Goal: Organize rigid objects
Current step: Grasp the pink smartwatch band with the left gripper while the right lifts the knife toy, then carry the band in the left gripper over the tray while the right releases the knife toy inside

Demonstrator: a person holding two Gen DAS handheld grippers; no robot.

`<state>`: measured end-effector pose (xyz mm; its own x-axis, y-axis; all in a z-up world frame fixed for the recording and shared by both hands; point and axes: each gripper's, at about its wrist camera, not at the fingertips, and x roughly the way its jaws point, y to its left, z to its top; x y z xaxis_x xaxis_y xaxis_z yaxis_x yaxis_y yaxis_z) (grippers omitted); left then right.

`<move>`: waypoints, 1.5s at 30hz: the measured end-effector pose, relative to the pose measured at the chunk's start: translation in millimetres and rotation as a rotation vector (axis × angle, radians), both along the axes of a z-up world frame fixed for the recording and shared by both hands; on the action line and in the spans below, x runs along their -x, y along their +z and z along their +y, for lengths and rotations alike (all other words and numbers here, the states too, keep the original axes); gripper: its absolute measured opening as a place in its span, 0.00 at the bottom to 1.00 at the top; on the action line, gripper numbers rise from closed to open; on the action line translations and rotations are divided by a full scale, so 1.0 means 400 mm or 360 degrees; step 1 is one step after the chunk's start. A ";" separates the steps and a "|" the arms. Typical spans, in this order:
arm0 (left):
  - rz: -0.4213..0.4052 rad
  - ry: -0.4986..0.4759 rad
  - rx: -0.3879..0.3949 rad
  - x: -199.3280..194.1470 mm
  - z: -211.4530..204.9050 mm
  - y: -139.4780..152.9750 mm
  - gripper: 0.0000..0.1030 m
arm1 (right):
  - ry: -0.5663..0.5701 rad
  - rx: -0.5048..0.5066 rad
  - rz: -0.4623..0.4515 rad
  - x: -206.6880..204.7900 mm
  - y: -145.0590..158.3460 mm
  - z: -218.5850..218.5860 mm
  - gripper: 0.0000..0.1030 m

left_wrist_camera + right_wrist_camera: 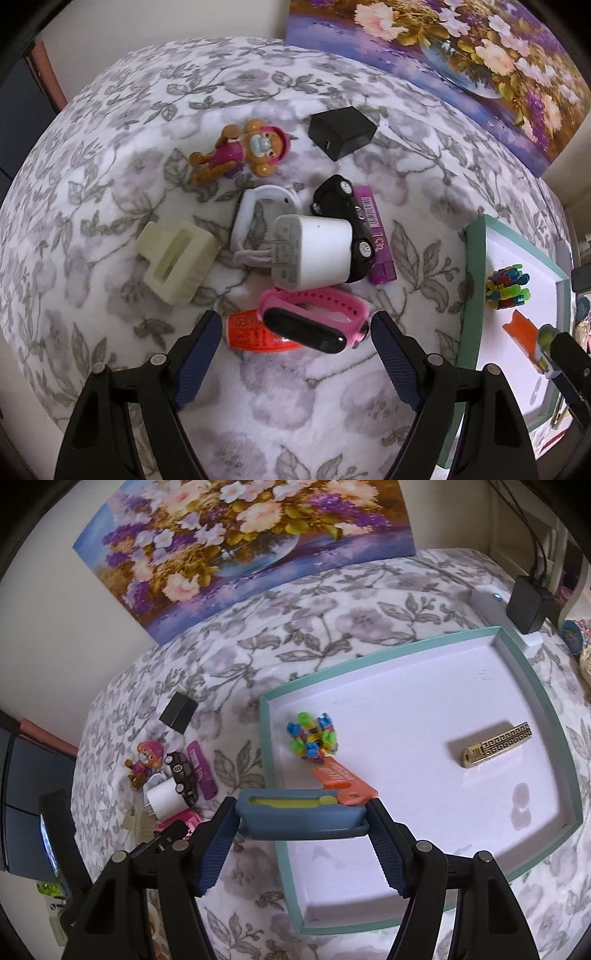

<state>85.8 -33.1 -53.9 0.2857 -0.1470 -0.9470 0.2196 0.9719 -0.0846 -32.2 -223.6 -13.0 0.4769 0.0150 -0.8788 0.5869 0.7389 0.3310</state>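
Note:
My left gripper (295, 325) is open, its fingers on either side of a pink smart band (314, 317) lying over an orange tube (255, 332). Behind them lie a white charger (314, 253), a black toy car (343, 221), a purple stick (376, 236), a cream clip (177, 262), a toy pup (240, 151) and a black adapter (341, 132). My right gripper (301, 819) is shut on a blue case (301, 814) and holds it over the left rim of the teal tray (273, 771). The tray holds a colourful block toy (314, 736), an orange tool (341, 779) and a gold lighter (491, 744).
A flower painting (236, 542) leans on the wall behind the floral cloth (288, 391). A black box with cables (528, 603) and a white device (489, 598) sit past the tray's far right corner. The tray also shows in the left wrist view (471, 295).

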 end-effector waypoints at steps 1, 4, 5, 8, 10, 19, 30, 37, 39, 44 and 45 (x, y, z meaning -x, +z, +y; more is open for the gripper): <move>-0.0014 -0.0010 -0.0001 0.000 -0.004 -0.001 0.74 | -0.0009 -0.0001 0.0001 0.002 0.000 -0.004 0.70; -0.0027 -0.0048 0.0004 0.001 -0.020 -0.007 0.66 | -0.0030 -0.0009 0.0008 0.010 -0.001 -0.016 0.70; -0.0030 -0.0057 0.0001 0.002 -0.025 -0.008 0.65 | -0.0036 -0.0015 0.0008 0.012 -0.002 -0.020 0.70; -0.0058 -0.0078 -0.0038 0.007 -0.035 -0.009 0.65 | -0.0055 -0.0034 0.0008 0.019 -0.004 -0.031 0.70; -0.0059 -0.0079 -0.0036 0.007 -0.033 -0.009 0.64 | -0.0065 -0.0039 0.0010 0.022 -0.005 -0.037 0.70; -0.0100 -0.0054 0.0037 0.021 -0.019 0.034 0.64 | -0.0084 -0.0072 0.0002 0.027 -0.008 -0.048 0.70; -0.0311 -0.0167 0.0169 0.094 -0.080 0.153 0.64 | -0.0189 -0.0085 0.0020 0.061 -0.007 -0.100 0.70; -0.0372 -0.0379 0.0165 0.191 -0.211 0.177 0.64 | -0.0309 -0.0032 0.0047 0.110 0.004 -0.158 0.70; -0.0351 -0.0427 0.0156 0.217 -0.250 0.167 0.64 | -0.0357 -0.0007 0.0062 0.129 0.005 -0.182 0.70; -0.0335 -0.0536 0.0084 0.272 -0.328 0.135 0.64 | -0.0447 0.0028 0.0108 0.172 0.000 -0.236 0.70; -0.0306 -0.0535 0.0094 0.275 -0.335 0.126 0.64 | -0.0458 0.0039 0.0118 0.178 -0.001 -0.244 0.70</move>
